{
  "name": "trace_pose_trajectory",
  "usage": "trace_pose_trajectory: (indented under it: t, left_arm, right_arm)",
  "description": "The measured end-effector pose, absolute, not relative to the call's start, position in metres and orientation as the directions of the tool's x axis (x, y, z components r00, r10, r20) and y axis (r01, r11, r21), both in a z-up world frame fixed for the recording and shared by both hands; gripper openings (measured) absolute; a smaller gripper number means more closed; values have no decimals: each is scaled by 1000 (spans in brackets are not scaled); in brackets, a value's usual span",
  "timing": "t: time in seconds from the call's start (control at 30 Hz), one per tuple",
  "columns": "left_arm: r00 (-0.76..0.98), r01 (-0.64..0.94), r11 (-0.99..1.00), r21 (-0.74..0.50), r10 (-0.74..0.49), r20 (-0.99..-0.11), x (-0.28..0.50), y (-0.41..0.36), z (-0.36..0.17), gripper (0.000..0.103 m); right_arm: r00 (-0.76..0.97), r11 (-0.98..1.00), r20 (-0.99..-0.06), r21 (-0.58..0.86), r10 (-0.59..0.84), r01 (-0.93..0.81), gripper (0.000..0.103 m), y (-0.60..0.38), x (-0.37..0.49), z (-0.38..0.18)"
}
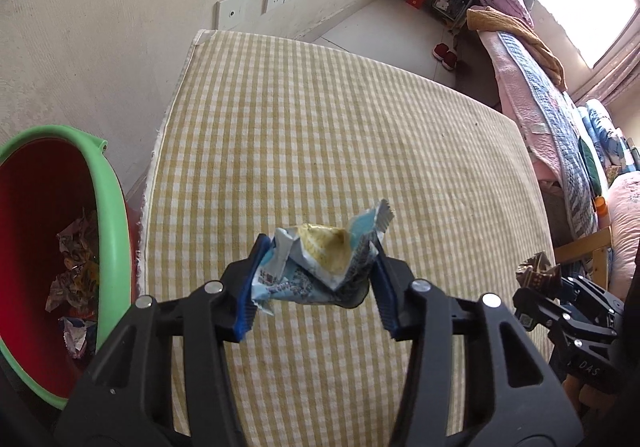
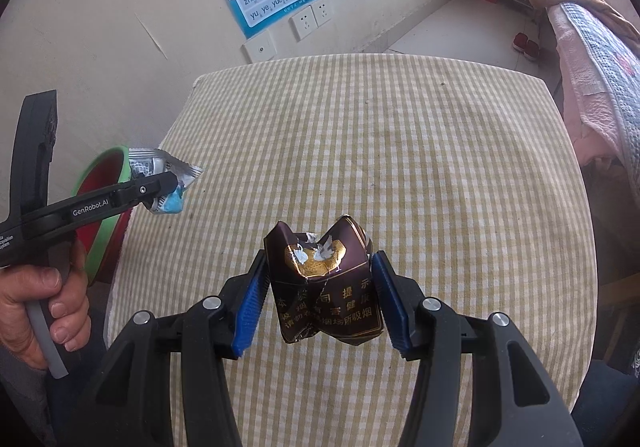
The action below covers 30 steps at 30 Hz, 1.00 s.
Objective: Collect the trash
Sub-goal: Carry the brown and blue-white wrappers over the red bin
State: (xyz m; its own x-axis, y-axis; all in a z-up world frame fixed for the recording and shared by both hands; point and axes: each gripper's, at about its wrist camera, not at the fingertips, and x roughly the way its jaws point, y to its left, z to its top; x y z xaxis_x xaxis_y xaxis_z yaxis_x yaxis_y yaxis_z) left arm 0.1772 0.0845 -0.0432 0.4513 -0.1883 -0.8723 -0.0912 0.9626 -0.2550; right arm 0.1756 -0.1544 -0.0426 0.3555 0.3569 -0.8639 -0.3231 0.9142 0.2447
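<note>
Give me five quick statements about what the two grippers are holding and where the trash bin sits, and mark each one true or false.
1. The left gripper is closed on a crumpled blue and white snack wrapper. True.
2. The right gripper is empty. False: its pads press on a crushed dark brown cigarette pack.
3. The red bin with a green rim stands on the checked tablecloth. False: it sits beside the table, off its left edge.
4. The bin already has crumpled wrappers inside. True.
5. More trash lies on the tablecloth. False: none shows on the cloth in either view.
</note>
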Motion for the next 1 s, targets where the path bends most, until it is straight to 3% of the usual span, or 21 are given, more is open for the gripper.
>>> trace_pose_trajectory:
  t: [0.5, 1.0]
  left_arm:
    - [531, -107, 955, -278, -181, -828, 121, 95, 0, 46]
    - [593, -244, 918, -312, -113, -797, 67, 172, 10, 46]
  right_arm:
    - [414, 906, -833, 218, 366, -363, 51, -142, 144, -7]
    - [419, 856, -821, 152, 388, -495, 51, -67, 132, 16]
